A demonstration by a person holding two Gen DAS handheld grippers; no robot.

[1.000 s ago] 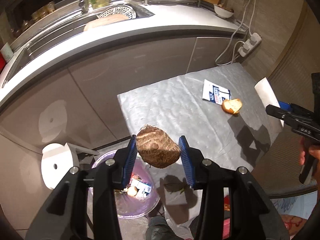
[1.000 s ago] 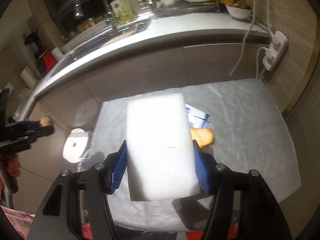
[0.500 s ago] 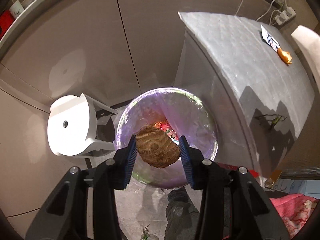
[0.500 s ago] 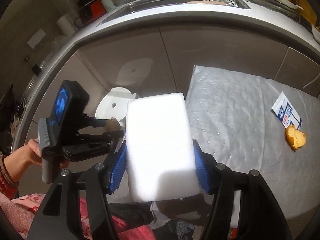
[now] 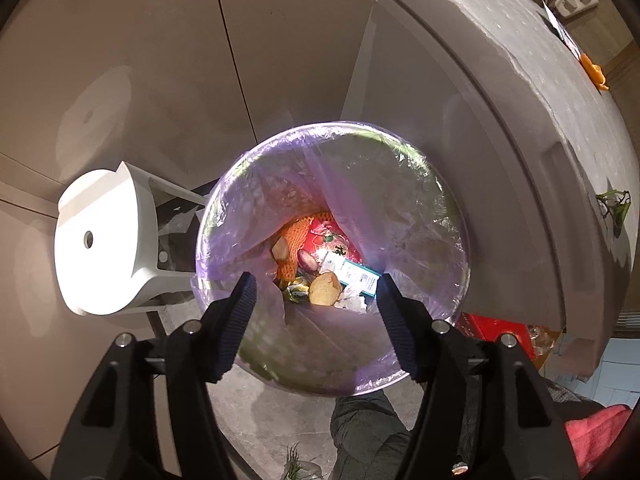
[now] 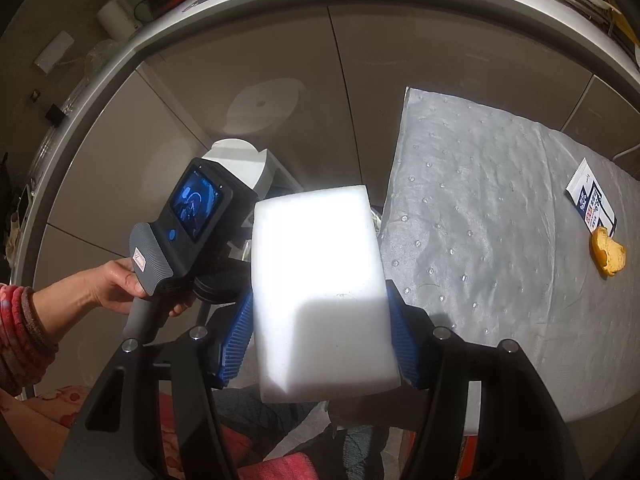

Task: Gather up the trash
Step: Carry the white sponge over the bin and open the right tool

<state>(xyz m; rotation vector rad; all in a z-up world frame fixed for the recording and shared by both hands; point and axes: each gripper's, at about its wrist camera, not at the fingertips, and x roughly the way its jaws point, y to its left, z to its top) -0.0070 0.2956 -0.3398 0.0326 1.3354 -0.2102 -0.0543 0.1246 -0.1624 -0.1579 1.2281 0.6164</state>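
Grey-covered table (image 6: 480,208); packet (image 6: 591,199), perhaps bread (image 6: 609,255)

Dim, fisheye-warped, seemingly overexposed foam

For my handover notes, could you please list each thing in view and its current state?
Left claw: empty, opening above the bin.
Right claw: shut on the white block.
Bin: lined, uncovered, holding trash.
Bread: lying on the table.
Packet: flat on the table.

Left gripper (image 5: 314,294) with black arms, ribbed dark-blue pads, silver screws, right gripper (image 6: 320,336) alike with brighter blue pads, red knit sleeve (image 6: 22,324) left of it
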